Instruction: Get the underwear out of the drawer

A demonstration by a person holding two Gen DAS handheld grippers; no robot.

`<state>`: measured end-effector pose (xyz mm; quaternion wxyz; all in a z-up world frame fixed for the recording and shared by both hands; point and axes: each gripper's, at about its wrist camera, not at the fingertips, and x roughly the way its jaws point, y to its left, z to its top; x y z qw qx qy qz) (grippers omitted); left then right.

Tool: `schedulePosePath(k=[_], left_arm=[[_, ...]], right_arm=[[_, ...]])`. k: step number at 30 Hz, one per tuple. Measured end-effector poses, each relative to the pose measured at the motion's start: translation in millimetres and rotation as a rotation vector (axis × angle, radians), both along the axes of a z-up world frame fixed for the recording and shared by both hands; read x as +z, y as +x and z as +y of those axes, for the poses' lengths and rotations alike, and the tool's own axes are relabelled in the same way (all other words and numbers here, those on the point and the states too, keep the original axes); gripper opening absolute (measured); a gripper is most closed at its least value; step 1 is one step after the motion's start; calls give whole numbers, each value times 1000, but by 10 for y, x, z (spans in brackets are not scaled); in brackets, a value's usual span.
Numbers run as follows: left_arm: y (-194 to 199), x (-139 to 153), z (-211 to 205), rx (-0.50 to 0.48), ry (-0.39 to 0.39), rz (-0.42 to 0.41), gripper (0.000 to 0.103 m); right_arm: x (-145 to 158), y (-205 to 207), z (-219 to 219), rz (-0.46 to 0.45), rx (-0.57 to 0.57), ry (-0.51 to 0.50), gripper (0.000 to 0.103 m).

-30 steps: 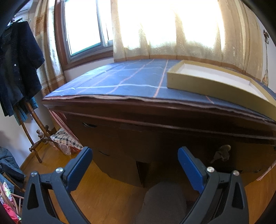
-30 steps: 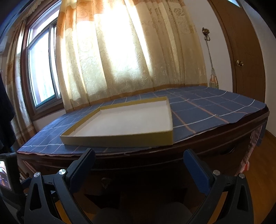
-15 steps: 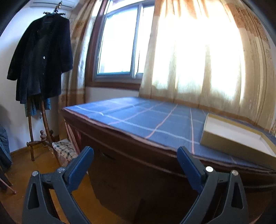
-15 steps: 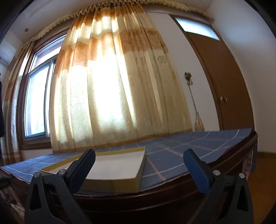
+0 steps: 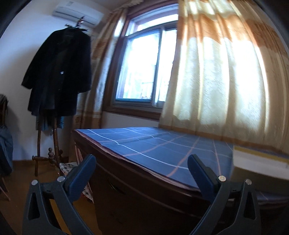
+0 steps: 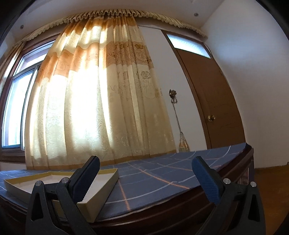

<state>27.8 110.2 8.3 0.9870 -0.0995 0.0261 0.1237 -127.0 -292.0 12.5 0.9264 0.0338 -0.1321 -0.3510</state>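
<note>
Left wrist: your left hand-held gripper [image 5: 141, 163] has its blue fingers [image 5: 81, 177] spread wide apart, nothing between them. It's aimed level with the top of the dark wooden surface [image 5: 144, 204], which is covered by a blue checked cloth [image 5: 162, 150]. A curved slot in the front panel just right of the left finger could be the drawer [image 5: 117, 188] pull; too dark to be sure. No underwear visible in this view, so I can't tell where it is. A pale shallow box [image 5: 260, 162] sits on the cloth at the right edge, blurred. Behind: window [image 5: 144, 66], sunlit yellow curtain [image 5: 216, 81], dark coat [image 5: 57, 72] on a wooden coat stand [image 5: 54, 142] to the left, air conditioner [image 5: 77, 12] high on the wall. Some checked fabric [image 5: 67, 167] lies on the floor by the surface's left corner.

Right wrist: your right hand-held gripper [image 6: 144, 173] is also apart, fingers [image 6: 206, 179] wide and empty, held just above the front edge of the surface [image 6: 162, 215]. The shallow box [image 6: 101, 191] is in front of the left finger, open side up, looks empty inside, resting on the checked cloth [image 6: 162, 173]. No drawer front or underwear shows here. Background: curtain [image 6: 99, 99], brown door [image 6: 211, 90] with a brass knob [image 6: 211, 117] on the right, a curtain tassel [image 6: 183, 142] hanging on the wall between them.
</note>
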Motion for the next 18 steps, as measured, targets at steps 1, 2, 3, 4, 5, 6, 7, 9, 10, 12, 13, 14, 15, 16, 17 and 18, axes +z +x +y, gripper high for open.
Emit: schedulePosePath(k=[1,2,3,4,5,6,7,9,10,12,13,14,15,16,17,18], left_arm=[[24,-24,3,6,-10,-5,103],[39,-40,29,15,-24,-16,103],[64,-58,63,29,-42,-30,103],[78,-75,69,38,-49,-36,103],[108,-98,93,51,-63,-43,103],[135,-119,107,59,-74,-50,103],[133,-133,106,63,-79,-56,103],[168,-165,101,67,-85,-75,103],[178,-177,92,69,-78,-82,103],[218,-204,55,75,-43,-88,103],[242,-211,31,78,-26,-88,103],[269,-217,13,80,-7,-86,103],[300,-233,-2,81,12,-82,103],[323,-242,-9,77,17,-79,103],[335,-244,-17,70,16,-78,103],[358,-255,-22,58,9,-76,103]], right_arm=[[-7,27,-3,-4,-6,-11,103],[-13,52,-1,-7,-7,-18,103],[-32,89,5,-9,-9,-28,103],[-46,126,-5,-11,-14,-29,103],[-56,150,-9,-13,-20,-29,103],[-69,174,-19,-18,-20,-24,103],[-82,196,-29,-22,-26,-19,103],[-116,216,-23,-28,-39,-21,103],[-133,236,-17,-25,-42,-26,103],[-170,276,7,-6,-59,-42,103],[-186,285,17,-2,-68,-50,103],[-202,290,22,0,-77,-58,103],[-210,284,26,-6,-79,-65,103],[-210,286,33,-9,-87,-73,103],[-205,288,38,-11,-92,-81,103],[-205,288,47,-11,-95,-93,103]])
